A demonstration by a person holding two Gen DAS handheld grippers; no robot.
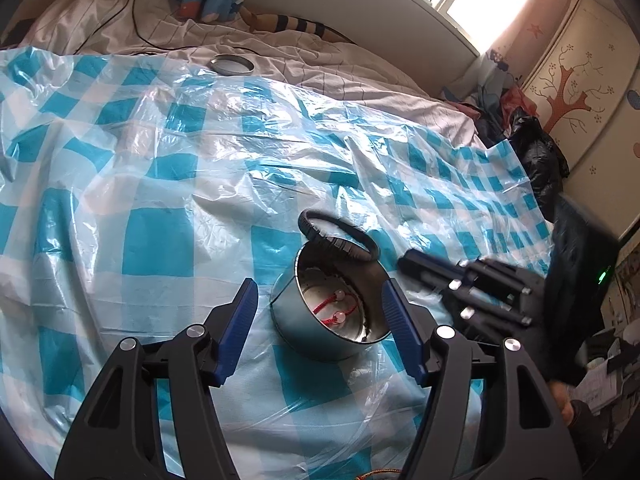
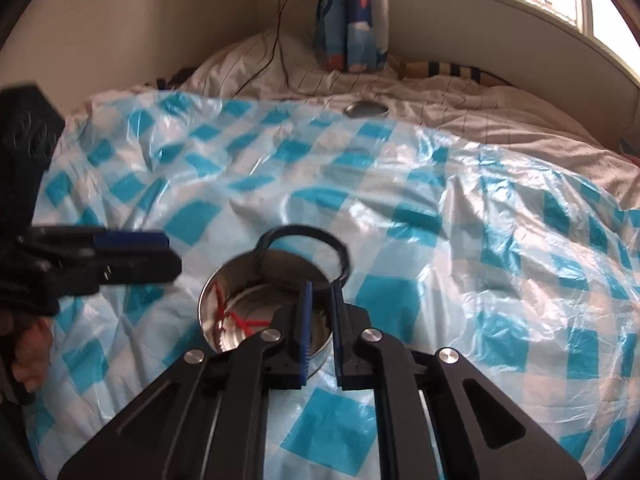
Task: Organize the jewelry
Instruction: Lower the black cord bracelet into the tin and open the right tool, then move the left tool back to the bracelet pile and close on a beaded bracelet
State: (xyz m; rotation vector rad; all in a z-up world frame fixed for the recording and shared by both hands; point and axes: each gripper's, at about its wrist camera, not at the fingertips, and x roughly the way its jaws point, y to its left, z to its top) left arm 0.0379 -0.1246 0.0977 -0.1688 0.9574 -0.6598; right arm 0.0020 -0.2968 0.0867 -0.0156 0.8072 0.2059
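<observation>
- Left wrist view: the round metal tin (image 1: 334, 312) sits on the blue-checked plastic sheet (image 1: 160, 200), directly between the spread, empty jaws of the left gripper (image 1: 320, 312), whose pads stand clear of its wall.
- Inside the tin lies a red cord bracelet (image 1: 334, 306) with pale beads, so part of the sorting looks done.
- A black bracelet (image 1: 340, 236) rests tilted on the tin's far rim, half in and half out; it probably still needs to drop inside.
- The tin's lid (image 1: 232, 65) lies well apart on the bedding, so closing is also left.
- Right wrist view: the right gripper (image 2: 322, 300) hovers above the tin (image 2: 224, 296), jaws nearly closed with nothing visibly between them, though blur makes this uncertain.
- The black bracelet (image 2: 304, 240) lies just beyond its tips.
</observation>
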